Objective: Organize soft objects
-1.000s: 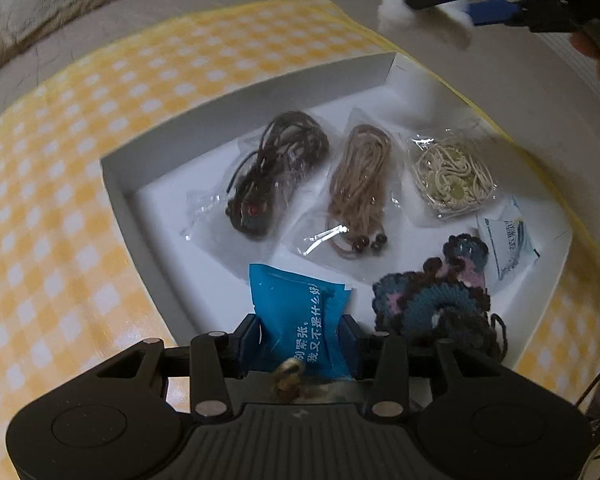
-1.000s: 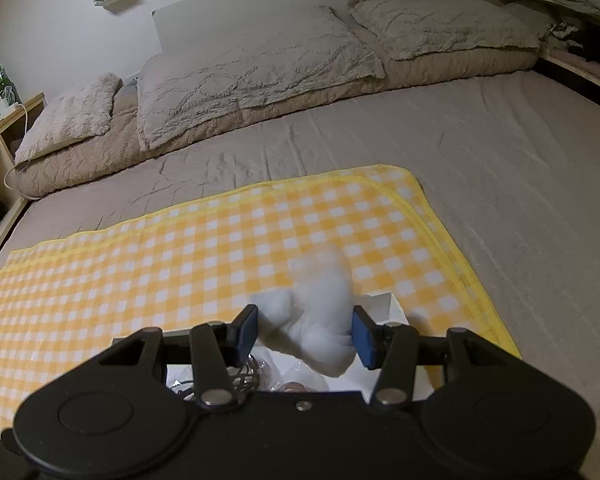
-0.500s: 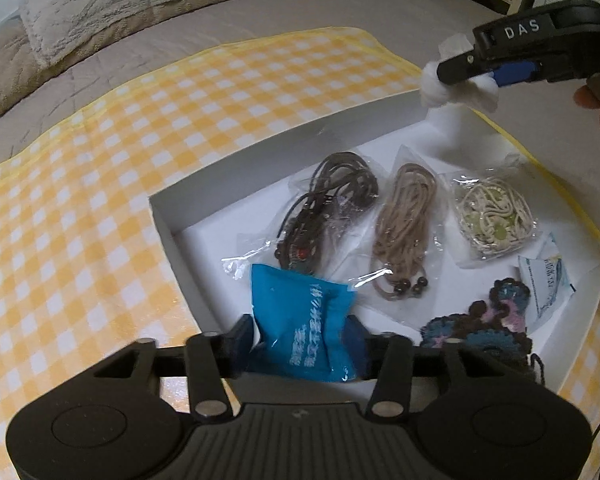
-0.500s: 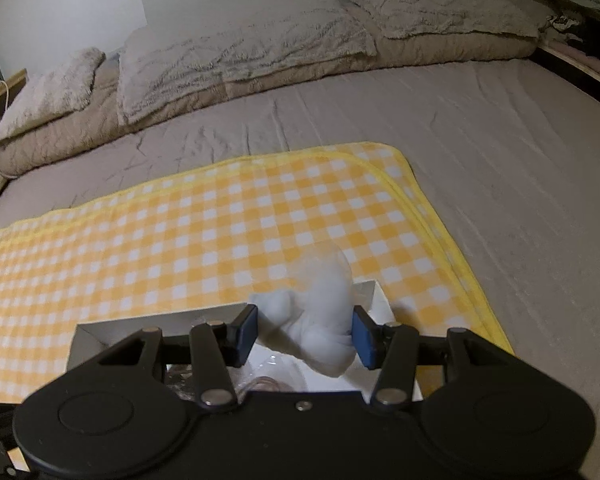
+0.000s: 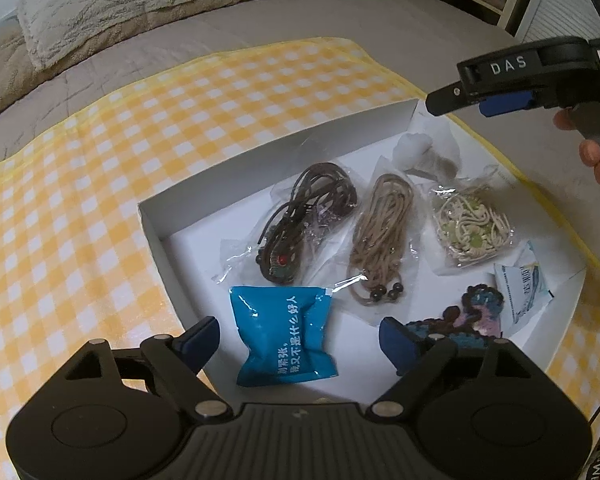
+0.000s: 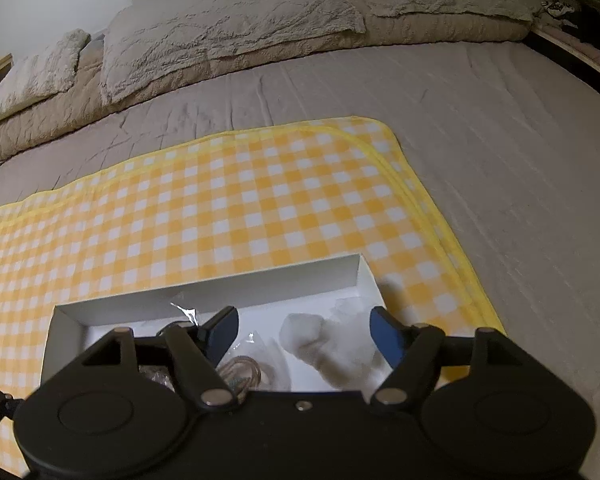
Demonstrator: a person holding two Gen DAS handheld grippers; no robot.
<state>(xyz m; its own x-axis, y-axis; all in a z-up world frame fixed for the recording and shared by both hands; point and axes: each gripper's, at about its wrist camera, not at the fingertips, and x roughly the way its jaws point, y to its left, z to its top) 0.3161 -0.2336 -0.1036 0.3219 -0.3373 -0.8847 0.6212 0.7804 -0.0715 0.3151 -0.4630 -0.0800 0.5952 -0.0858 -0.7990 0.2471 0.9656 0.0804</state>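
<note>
Both releases appear to be under way inside the shallow white box (image 5: 284,148), which lies on the yellow checked cloth (image 5: 100,160) spread over the bed. The left gripper (image 5: 300,340) is spreading its jaws, and the blue packet (image 5: 284,340) lies flat on the box floor between them, no pad pressing on it. The right gripper (image 6: 304,334) is likewise opening over the far right corner, where the white fluffy piece (image 6: 324,344) rests loose between the pads. For a clean finish, each tool is best lifted straight up only once the pads are clear, so that nothing soft is dragged along. The low wall stands just beside the white piece, so a sideways exit there is to be avoided. The bagged dark cord (image 5: 304,216), tan cord (image 5: 380,232) and pale cord (image 5: 472,224) fill the middle, and the crocheted piece (image 5: 476,312) lies near the left tool's right pad; open room remains only above.
</note>
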